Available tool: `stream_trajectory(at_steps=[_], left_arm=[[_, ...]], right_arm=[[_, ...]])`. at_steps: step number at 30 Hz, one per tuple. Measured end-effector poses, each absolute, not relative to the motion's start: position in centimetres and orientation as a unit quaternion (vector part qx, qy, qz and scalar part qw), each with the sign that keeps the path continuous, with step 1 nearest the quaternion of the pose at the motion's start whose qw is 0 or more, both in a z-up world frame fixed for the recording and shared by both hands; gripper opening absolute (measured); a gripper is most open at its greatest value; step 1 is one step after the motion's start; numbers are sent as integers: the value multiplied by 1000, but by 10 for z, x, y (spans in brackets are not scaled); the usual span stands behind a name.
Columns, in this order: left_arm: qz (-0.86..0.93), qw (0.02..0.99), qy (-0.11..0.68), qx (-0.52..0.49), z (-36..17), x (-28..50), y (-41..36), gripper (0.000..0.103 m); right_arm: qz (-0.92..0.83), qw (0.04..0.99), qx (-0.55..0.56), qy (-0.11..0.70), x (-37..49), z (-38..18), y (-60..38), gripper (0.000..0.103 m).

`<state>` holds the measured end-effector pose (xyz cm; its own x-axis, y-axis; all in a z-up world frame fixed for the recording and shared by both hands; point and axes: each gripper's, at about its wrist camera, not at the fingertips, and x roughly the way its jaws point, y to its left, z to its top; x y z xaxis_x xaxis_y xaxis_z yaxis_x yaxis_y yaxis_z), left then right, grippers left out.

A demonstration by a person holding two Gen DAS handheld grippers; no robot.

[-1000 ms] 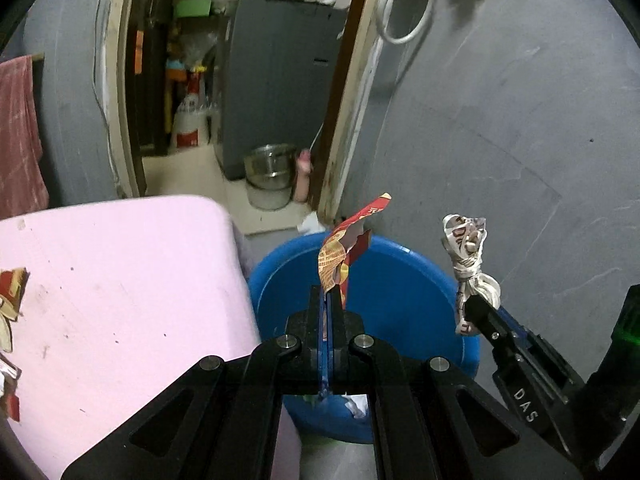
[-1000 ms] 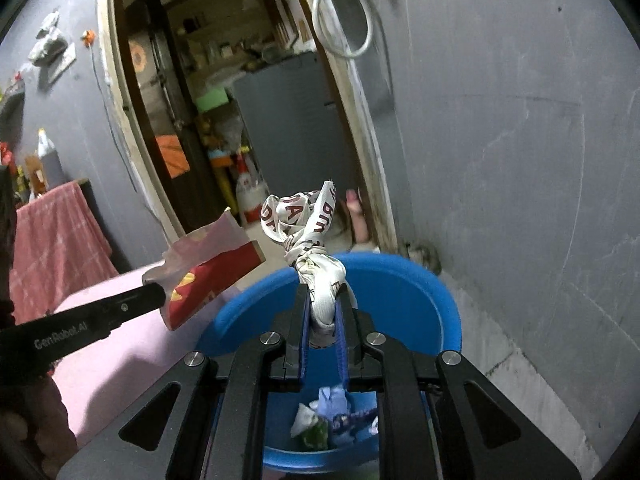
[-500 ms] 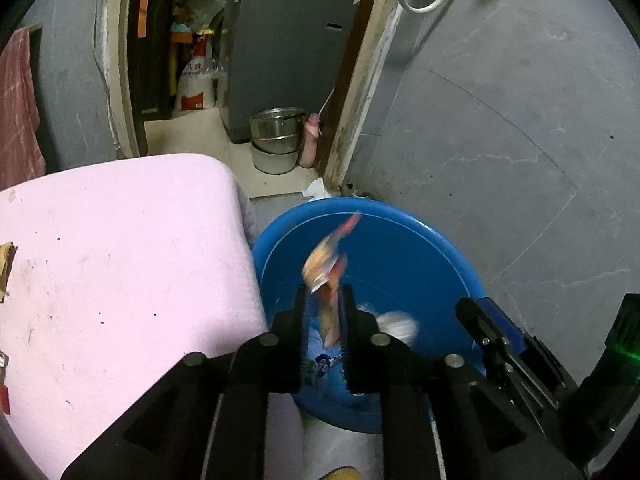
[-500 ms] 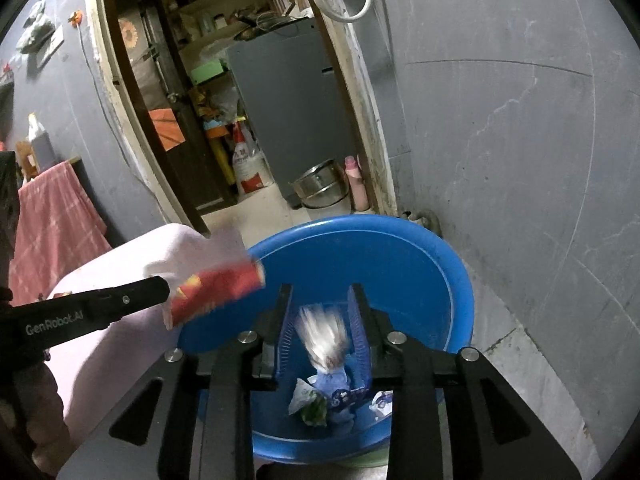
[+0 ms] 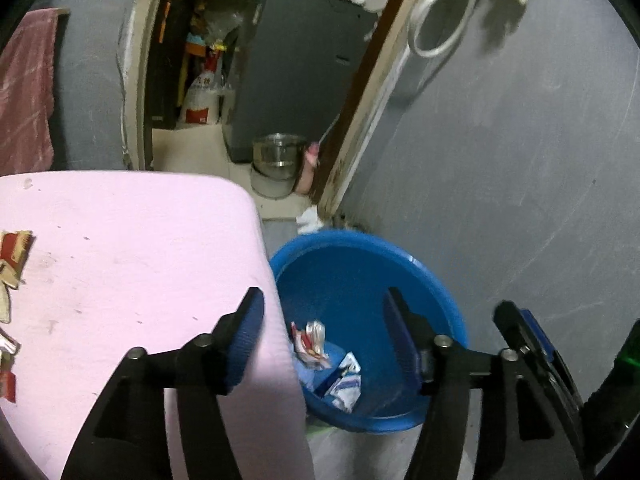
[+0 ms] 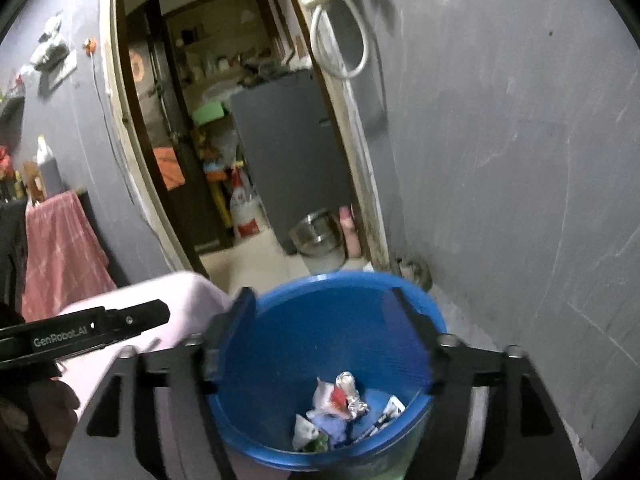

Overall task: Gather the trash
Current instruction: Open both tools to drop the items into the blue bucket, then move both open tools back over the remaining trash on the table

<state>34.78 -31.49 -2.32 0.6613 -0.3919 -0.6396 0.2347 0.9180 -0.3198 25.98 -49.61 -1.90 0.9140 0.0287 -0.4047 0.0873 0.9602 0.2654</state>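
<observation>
In the left wrist view, the left gripper [image 5: 322, 320] has its fingers spread wide with nothing between them, one finger over the pink tabletop [image 5: 120, 248] and the other over the blue basin [image 5: 448, 312]. The basin sits on the floor just beside the table's edge, near the grey wall [image 5: 500, 160]. At its bottom lies a small heap of crumpled wrappers [image 5: 320, 356]: red-and-white pieces and a blue-and-white one. The table edge hides the basin's near left side. More scraps of trash [image 5: 14, 252] lie at the tabletop's left edge, cut off by the frame. The right gripper [image 5: 528, 340] shows only partly at lower right.

In the right wrist view, the right gripper [image 6: 324, 316] is also spread wide and empty, above the basin [image 6: 432, 312]. The wrappers [image 6: 340, 404] lie in a pile inside: white, red, silvery and blue pieces, blurred so their prints cannot be read. One finger of the left gripper [image 6: 132, 320] reaches in from the left.
</observation>
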Motion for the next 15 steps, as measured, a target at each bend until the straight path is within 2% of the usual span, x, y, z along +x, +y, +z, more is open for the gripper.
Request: stream_trajectory(at_steps=[7, 11, 15], left_arm=[[-164, 928, 311, -127, 16, 330, -280, 80], [-148, 944, 267, -124, 36, 312, -259, 91], [-135, 959, 223, -117, 53, 291, -237, 97]], right_arm=[[-14, 979, 135, 150, 241, 12, -482, 87], [-8, 984, 127, 123, 230, 25, -469, 103], [0, 989, 114, 97, 218, 38, -452, 103]])
